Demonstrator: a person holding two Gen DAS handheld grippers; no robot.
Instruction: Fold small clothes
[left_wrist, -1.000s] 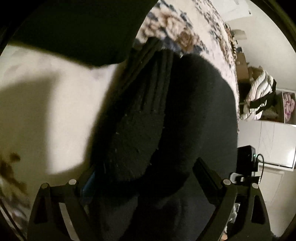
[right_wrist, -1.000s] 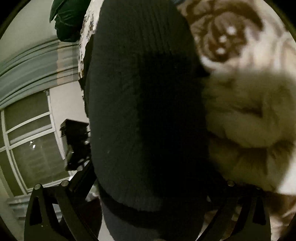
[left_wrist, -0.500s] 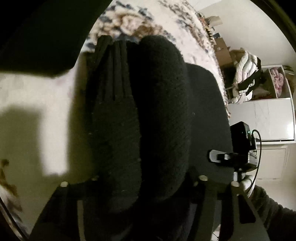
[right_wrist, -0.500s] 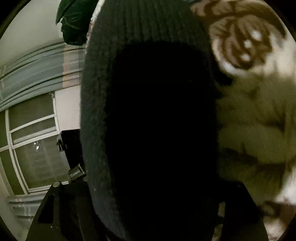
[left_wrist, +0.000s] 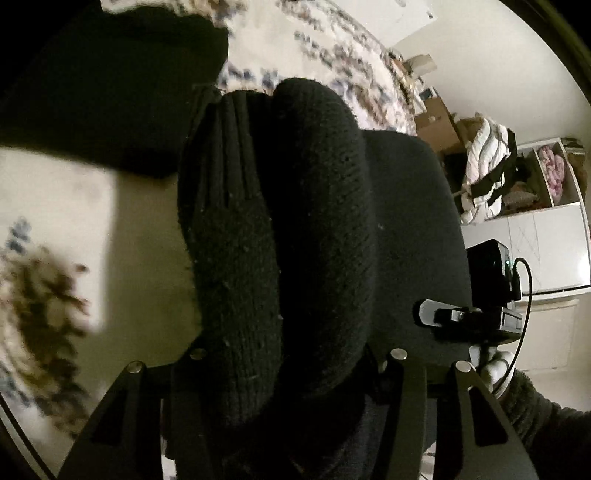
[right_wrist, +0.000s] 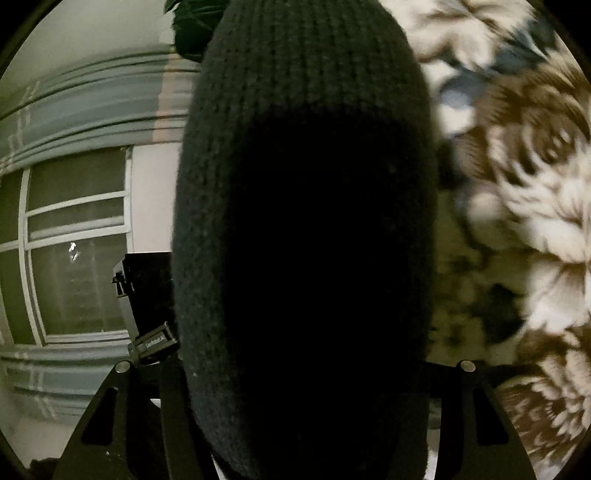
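My left claw (left_wrist: 295, 373) is clenched on a bunched black knit (left_wrist: 314, 229), its jaws closing further, the cloth bulging up between them above the floral bed cover (left_wrist: 332, 48). My right claw (right_wrist: 299, 384) is closing on the same knit (right_wrist: 306, 184), which fills the gap; its fingers look pressed into it, though the dark hides the contact. A window (right_wrist: 77, 258) shows behind
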